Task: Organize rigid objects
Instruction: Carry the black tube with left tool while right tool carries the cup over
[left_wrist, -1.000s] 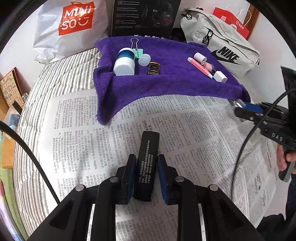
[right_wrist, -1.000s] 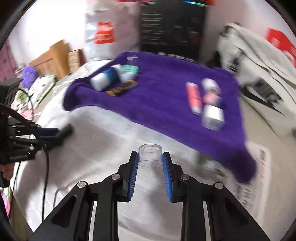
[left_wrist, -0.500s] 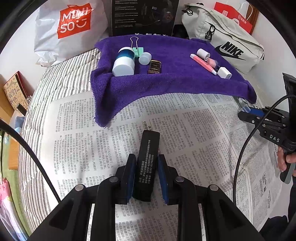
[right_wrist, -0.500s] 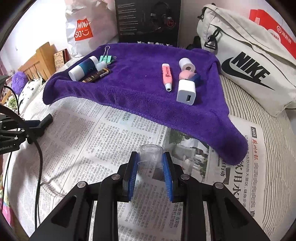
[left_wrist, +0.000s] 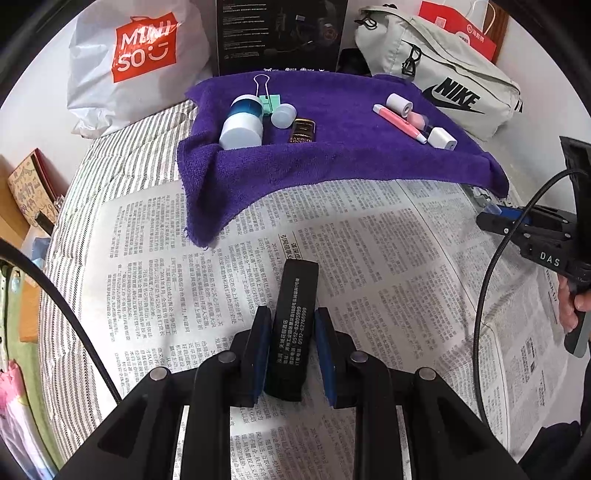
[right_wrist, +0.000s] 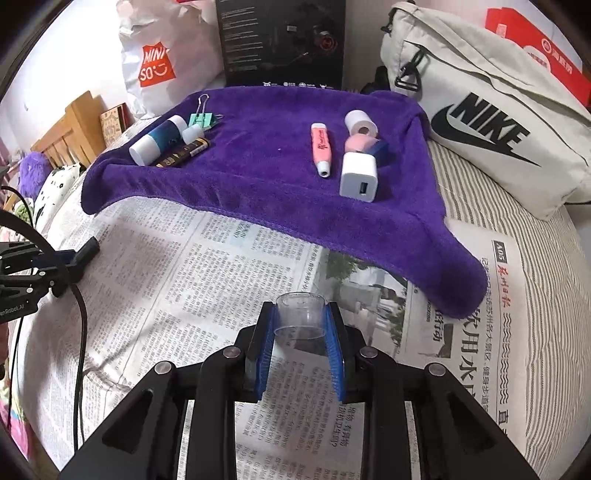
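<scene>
Newspaper (left_wrist: 369, 258) covers the striped bed, a purple towel (right_wrist: 258, 177) beyond. Left gripper (left_wrist: 291, 343) jaws clamp a black rectangular box (left_wrist: 293, 325); right gripper (right_wrist: 300, 350) jaws pinch a clear plastic cup (right_wrist: 300, 315), seemingly lightly. Carry both level, setting each into the towel's 2 groups.

Right tool (right_wrist: 300, 347) has swung round to face the purple towel (right_wrist: 266, 177); blur gone.

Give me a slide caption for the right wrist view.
Right gripper holds a clear plastic cup above newspaper, facing the purple towel.
</scene>
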